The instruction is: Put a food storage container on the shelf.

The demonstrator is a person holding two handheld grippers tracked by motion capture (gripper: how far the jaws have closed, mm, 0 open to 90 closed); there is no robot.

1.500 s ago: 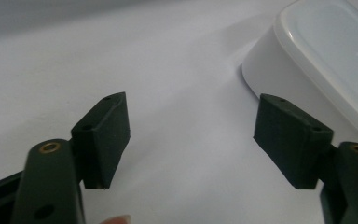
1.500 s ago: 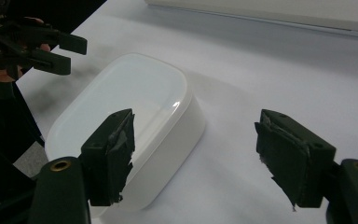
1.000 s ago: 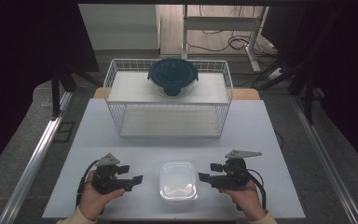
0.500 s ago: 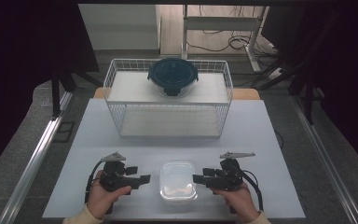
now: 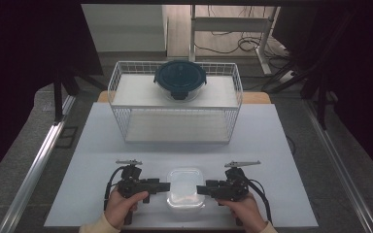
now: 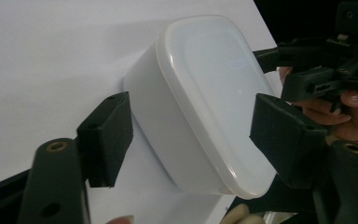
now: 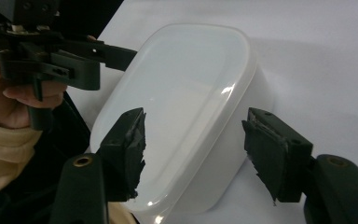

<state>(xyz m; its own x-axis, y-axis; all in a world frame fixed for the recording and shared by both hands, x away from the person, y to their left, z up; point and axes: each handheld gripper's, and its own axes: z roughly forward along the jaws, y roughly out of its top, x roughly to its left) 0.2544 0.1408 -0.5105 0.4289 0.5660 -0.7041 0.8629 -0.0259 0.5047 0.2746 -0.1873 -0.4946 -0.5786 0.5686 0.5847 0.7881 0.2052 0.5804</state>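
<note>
The white lidded box (image 5: 185, 188) sits on the near part of the white table (image 5: 92, 145), between the two grippers, with its lid on. In the left gripper view the box (image 6: 200, 100) lies between the two black jaws, which stand apart from its sides; the same holds in the right gripper view, where the box (image 7: 177, 112) fills the gap without either pad pressing on it. The left gripper (image 5: 163, 185) comes at the box from its left side and the right gripper (image 5: 202, 189) from its right. Both pairs of jaws have just been closing, with the box between them, and they are not yet gripping it.

The step in hand looks like a two-sided grasp of the box. To do it well, each gripper should probably settle its pads on the wall below the lid's rim rather than on the lid, which could pop off. Both should close evenly, so the light box is not pushed sideways. Farther back stands a wire basket (image 5: 175, 104) with a dark-lidded round bowl (image 5: 180, 79) in it, well apart.
</note>
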